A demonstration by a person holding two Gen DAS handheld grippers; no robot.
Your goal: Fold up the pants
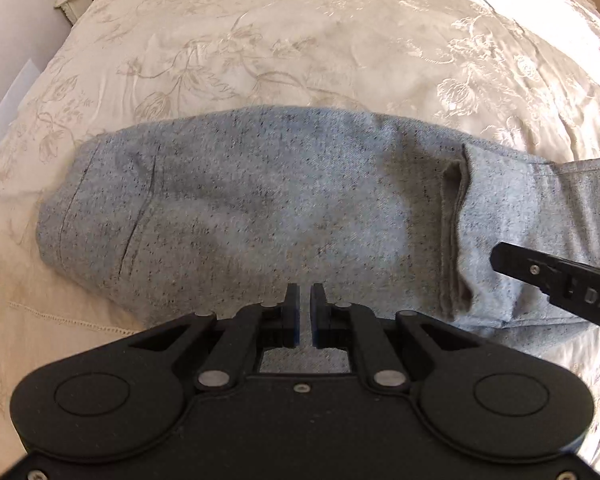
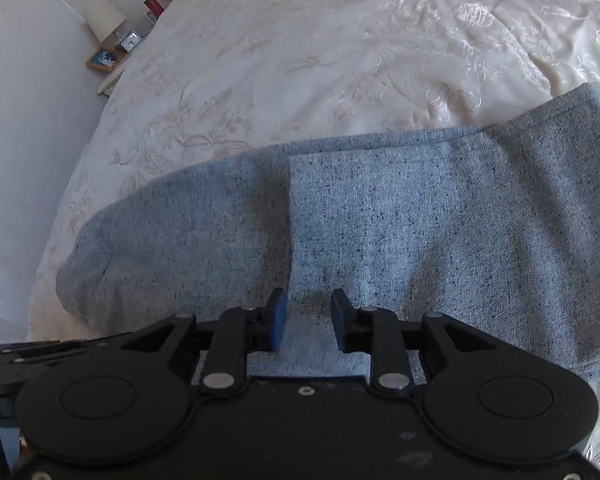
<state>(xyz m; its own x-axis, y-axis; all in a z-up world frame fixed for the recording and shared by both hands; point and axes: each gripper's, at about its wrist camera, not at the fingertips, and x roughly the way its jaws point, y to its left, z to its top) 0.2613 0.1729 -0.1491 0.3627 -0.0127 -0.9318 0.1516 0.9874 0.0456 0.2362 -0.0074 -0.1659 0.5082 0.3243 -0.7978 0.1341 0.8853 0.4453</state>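
Grey speckled pants (image 1: 260, 208) lie folded across a cream embroidered bedspread (image 1: 300, 48). My left gripper (image 1: 304, 300) hovers over their near edge, its pads a narrow gap apart with nothing between them. A folded-over layer ends in an edge (image 1: 456, 232) at the right, and beside it one black finger (image 1: 540, 276) of the right gripper reaches in. In the right wrist view the pants (image 2: 380, 220) fill the middle. My right gripper (image 2: 309, 312) stands open just above that layer's edge (image 2: 289, 220), gripping nothing.
A nightstand at the bed's far left corner carries a lamp (image 2: 104, 18), a small clock (image 2: 131, 42) and a picture frame (image 2: 102, 60). A pale wall (image 2: 28, 140) runs along the bed's left side. Sunlit bedspread (image 2: 480, 20) stretches beyond the pants.
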